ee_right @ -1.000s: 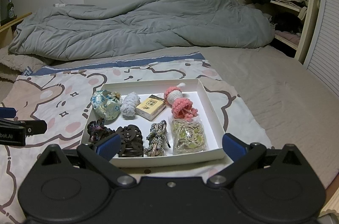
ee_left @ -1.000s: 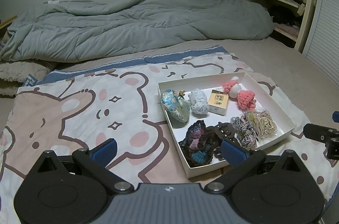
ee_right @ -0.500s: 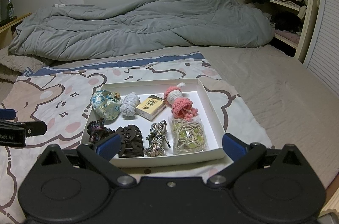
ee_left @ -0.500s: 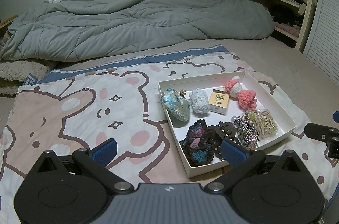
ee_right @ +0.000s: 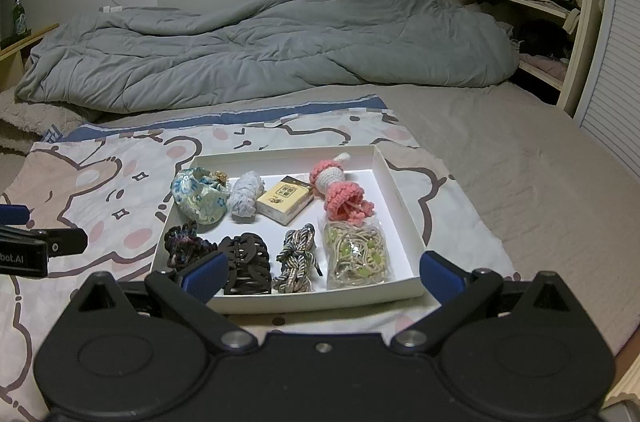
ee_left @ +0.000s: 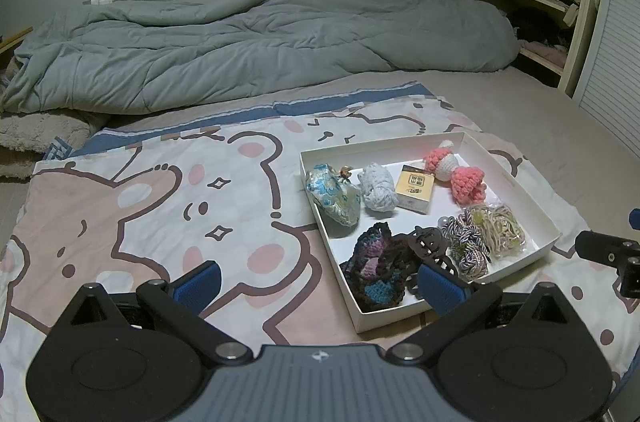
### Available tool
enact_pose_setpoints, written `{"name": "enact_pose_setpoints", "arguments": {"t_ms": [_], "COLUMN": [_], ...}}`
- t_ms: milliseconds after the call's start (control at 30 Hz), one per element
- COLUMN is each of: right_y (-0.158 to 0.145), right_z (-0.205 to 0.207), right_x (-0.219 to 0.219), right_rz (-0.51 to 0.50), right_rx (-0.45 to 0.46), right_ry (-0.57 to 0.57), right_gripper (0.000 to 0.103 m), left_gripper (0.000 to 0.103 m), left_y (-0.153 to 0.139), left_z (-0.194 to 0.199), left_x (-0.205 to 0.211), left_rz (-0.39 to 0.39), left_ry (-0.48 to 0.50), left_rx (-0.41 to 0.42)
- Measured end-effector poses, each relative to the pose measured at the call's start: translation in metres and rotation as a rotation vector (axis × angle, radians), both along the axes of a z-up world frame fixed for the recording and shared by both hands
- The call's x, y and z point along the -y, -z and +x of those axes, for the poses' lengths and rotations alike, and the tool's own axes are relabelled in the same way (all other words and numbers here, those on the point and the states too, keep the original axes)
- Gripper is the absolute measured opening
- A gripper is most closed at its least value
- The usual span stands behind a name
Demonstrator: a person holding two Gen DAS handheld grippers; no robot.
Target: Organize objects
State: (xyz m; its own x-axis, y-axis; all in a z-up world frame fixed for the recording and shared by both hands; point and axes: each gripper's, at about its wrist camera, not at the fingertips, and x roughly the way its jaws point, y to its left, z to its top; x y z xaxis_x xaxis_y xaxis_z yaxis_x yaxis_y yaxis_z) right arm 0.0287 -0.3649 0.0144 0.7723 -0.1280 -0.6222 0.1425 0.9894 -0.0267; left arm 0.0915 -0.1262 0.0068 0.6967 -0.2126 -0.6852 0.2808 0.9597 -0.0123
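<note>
White cardboard box (ee_right: 400, 200) sitting on the bear-print sheet (ee_left: 160, 206) on the bed. Inside, back row running left to right: floral pouch (ee_right: 198, 196), pale yarn bundle (ee_right: 246, 198), yellow packet (ee_right: 285, 205), pink crochet toy (ee_right: 340, 188). Front row: dark crochet piece (ee_right: 182, 242), black hair clip (ee_right: 244, 258), braided cords (ee_right: 298, 256), bag of hair ties (ee_right: 356, 254). Left hand-held gripper (ee_left: 318, 284) hovering spread wide, holding nothing; right hand-held gripper (ee_right: 324, 272) likewise gaping wide, straddling the box's near edge.
</note>
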Motion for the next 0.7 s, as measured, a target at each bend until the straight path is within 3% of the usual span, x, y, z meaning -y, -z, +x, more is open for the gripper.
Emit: {"name": "enact_pose_setpoints", "arguments": {"t_ms": [700], "right_y": [0.0008], "right_z": [0.0016], "right_x": [-0.0004], "right_rz": [0.004], "right_rx": [-0.004], "right_ry": [0.001], "right_gripper": [0.103], "left_gripper": [0.103], "left_y": [0.0012], "left_z": [-0.0007], "left_x": [0.0009], "left_rz": [0.004], "left_ry": [0.004], "left_rx": [-0.004]}}
